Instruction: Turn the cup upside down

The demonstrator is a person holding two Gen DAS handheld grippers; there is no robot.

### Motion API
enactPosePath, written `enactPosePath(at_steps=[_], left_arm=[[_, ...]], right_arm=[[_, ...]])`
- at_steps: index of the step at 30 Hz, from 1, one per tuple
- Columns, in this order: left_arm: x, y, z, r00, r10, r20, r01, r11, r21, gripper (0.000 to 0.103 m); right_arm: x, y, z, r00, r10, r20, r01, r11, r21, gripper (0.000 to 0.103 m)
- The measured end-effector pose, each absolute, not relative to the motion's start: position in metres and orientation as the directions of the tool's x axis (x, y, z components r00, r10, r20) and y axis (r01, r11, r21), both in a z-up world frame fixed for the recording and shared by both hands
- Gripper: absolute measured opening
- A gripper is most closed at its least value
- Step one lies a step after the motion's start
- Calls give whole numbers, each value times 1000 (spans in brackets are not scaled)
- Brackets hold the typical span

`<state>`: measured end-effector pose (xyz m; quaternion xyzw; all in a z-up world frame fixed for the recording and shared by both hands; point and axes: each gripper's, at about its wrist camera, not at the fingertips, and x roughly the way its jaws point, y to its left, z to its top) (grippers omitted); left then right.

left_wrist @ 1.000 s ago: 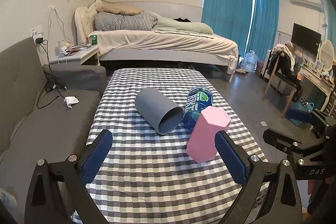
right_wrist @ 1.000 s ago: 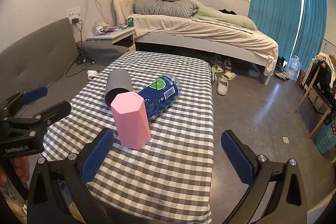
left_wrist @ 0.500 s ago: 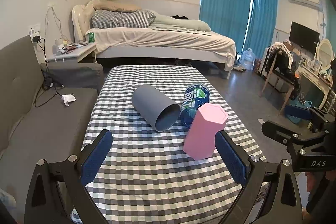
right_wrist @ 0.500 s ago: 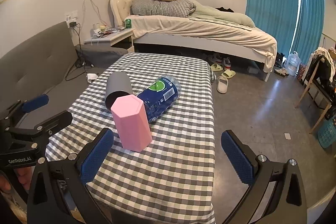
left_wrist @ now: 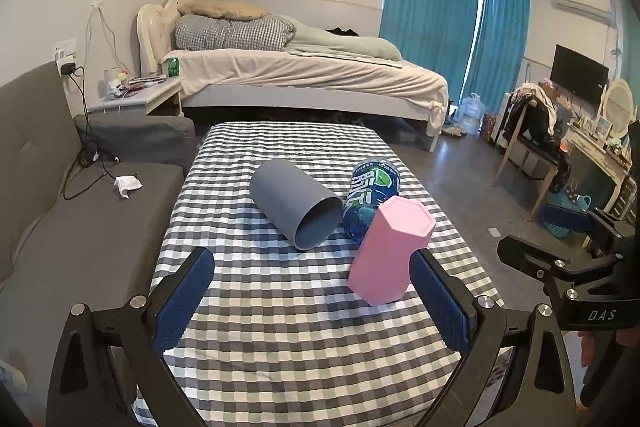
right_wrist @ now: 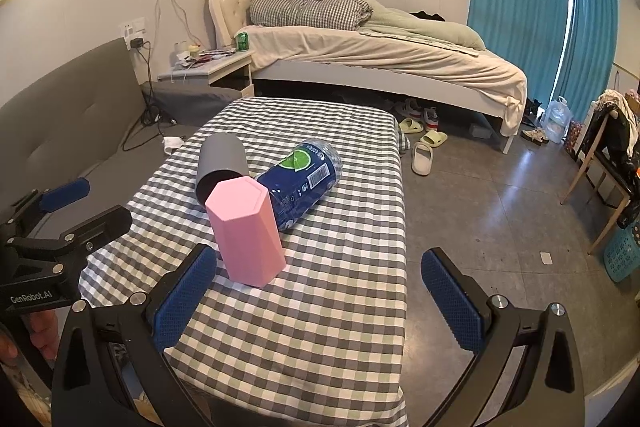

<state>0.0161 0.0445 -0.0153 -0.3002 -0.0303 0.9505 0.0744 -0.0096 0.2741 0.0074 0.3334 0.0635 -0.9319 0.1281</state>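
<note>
Grey plastic cup [left_wrist: 296,209] lies on its side on the checkered tablecloth [left_wrist: 288,315] in the left wrist view, beside a blue bottle [left_wrist: 370,197] and a pink hexagonal cup [left_wrist: 390,251] standing mouth down. The left gripper [left_wrist: 312,297] is wide open and holds nothing.

From the right wrist view, the right gripper [right_wrist: 318,293] is also wide and empty, near the pink hexagonal cup [right_wrist: 246,229]; the grey plastic cup [right_wrist: 220,163] lies behind it.

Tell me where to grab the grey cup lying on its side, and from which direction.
Grip the grey cup across its round wall near mid-length, coming from above with the left gripper, which faces it, jaws open. It lies on the checked table, open mouth toward the camera; the blue bottle lies close on its right, so keep the fingers away from that side.
</note>
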Motion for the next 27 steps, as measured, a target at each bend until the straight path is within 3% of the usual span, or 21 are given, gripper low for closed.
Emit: enactPosePath(at_steps=[27], left_arm=[[19, 43, -16, -820, 153, -552, -131, -988, -78, 101]], right_arm=[[-12, 270, 6, -742, -189, -643, 278, -960, -40, 103]])
